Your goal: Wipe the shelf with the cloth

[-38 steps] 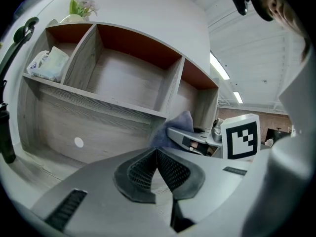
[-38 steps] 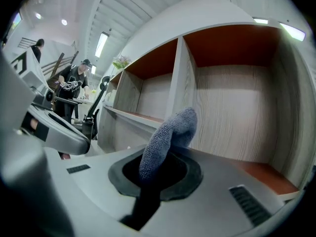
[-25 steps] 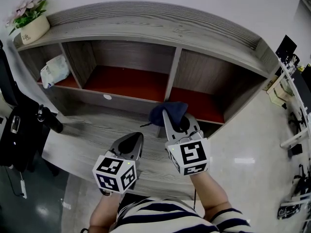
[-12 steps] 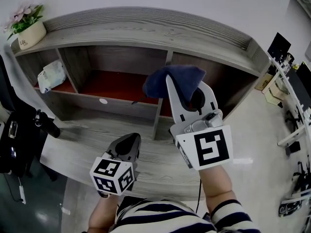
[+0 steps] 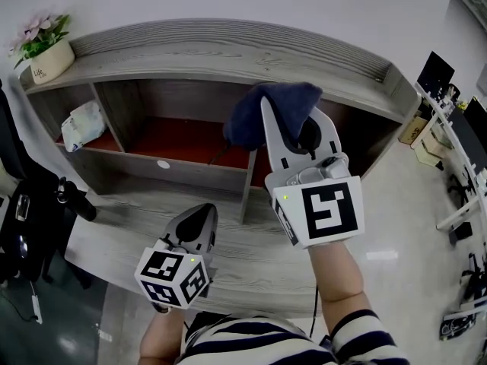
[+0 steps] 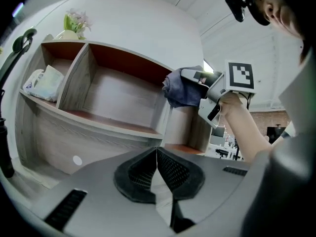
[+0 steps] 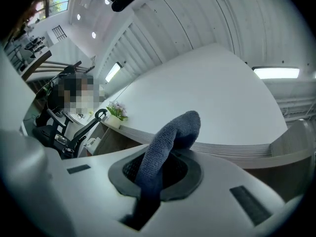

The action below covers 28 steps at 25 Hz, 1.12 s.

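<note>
Head view, striped shirt: at the bottom edge, with both forearms reaching forward from it.
Left hand-held gripper: held low over the front part of the counter. In the left gripper view the jaws are closed against each other with nothing between them.
Counter surface: grey wood grain, bare beneath the left tool.
Right hand-held gripper: held higher than the left and pointed toward the shelf. Its jaws are clamped on the cloth.
Cloth, right gripper view: dark blue and bunched. A fold runs up between the jaws and curls over past their tips.
Cloth position: at the front edge of the shelf's top board, above the divider between the middle and right compartments. Contact with the board cannot be resolved.
Shelf build: grey wood, three open compartments with red floors.
Round white sticker: on the front rail below the middle compartment.
White packet: in the left compartment, leaning.
Flower pot: on the top board at the far left end, with pink blooms and green leaves.
</note>
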{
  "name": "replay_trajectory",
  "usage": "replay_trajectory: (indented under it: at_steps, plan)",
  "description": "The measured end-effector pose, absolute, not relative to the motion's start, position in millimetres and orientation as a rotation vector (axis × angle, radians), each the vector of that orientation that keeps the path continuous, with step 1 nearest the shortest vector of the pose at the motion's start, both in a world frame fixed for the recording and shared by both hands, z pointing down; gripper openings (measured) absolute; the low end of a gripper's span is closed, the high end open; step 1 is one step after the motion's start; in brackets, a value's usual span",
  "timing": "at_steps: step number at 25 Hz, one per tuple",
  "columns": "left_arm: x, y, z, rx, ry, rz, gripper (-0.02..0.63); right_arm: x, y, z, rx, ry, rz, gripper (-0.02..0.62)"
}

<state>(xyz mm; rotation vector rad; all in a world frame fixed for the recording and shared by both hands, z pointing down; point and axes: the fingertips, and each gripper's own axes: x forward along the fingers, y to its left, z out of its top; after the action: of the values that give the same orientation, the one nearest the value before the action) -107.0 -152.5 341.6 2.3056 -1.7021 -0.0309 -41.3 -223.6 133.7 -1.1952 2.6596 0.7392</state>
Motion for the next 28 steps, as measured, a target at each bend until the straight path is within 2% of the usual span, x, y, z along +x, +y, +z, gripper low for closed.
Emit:
replay_trajectory:
  at_steps: [12, 28]
  plan:
    - [-93, -157, 337, 2.351, -1.659, -0.042, 0.018, 3, -231, 131, -1.310, 2.597, 0.715, 0.044]
    - [-47, -172, 339, 2.451, -1.505, -0.003, 0.017, 109, -243, 133, -1.601, 2.444, 0.676, 0.044]
